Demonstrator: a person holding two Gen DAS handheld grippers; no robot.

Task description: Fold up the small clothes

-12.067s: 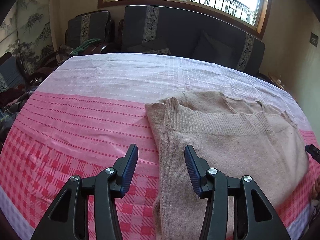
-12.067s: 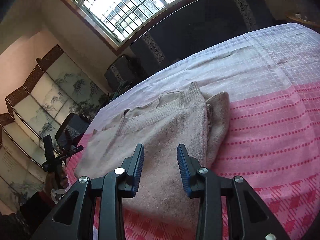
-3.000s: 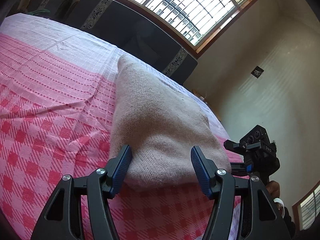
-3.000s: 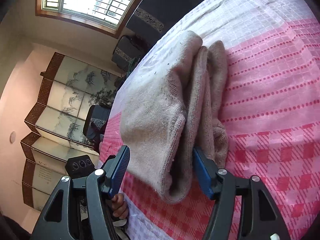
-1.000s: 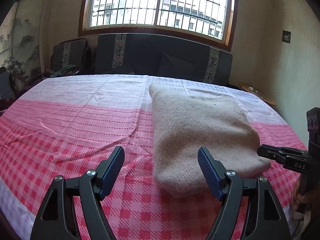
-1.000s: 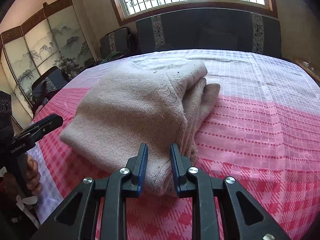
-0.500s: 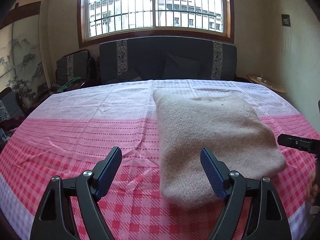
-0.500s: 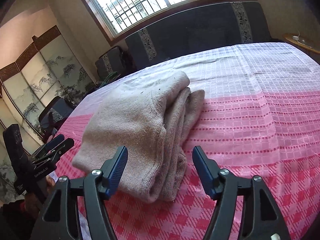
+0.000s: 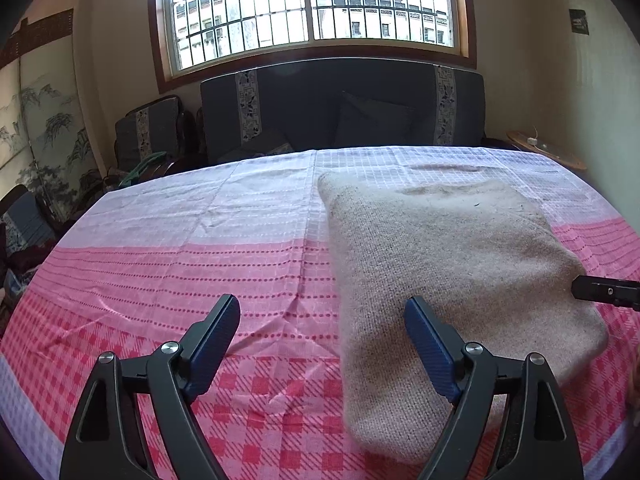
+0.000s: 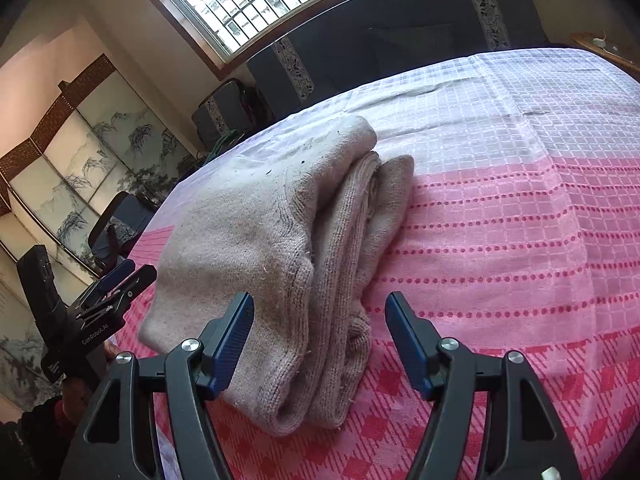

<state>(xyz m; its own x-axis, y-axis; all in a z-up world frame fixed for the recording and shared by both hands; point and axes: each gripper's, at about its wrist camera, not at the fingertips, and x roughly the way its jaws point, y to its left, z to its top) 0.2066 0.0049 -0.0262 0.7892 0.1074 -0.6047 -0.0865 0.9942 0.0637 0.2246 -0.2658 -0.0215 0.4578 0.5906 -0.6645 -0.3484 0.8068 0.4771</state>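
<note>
Sweater (image 9: 448, 264): beige knit, folded into a thick stack, lying on the pink checked tablecloth (image 9: 200, 272).
Left gripper (image 9: 322, 330): jaws wide and opening, pads bare; sweater's edge ahead, toward its right finger.
Right gripper (image 10: 320, 328): jaws apart, straddling the sweater's layered end, apparently not pressing it.

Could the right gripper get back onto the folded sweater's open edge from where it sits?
Probably yes. The right gripper is open, its fingers straddling the sweater at its layered near edge, nothing between. The left gripper sits off to the far side, clear.
</note>
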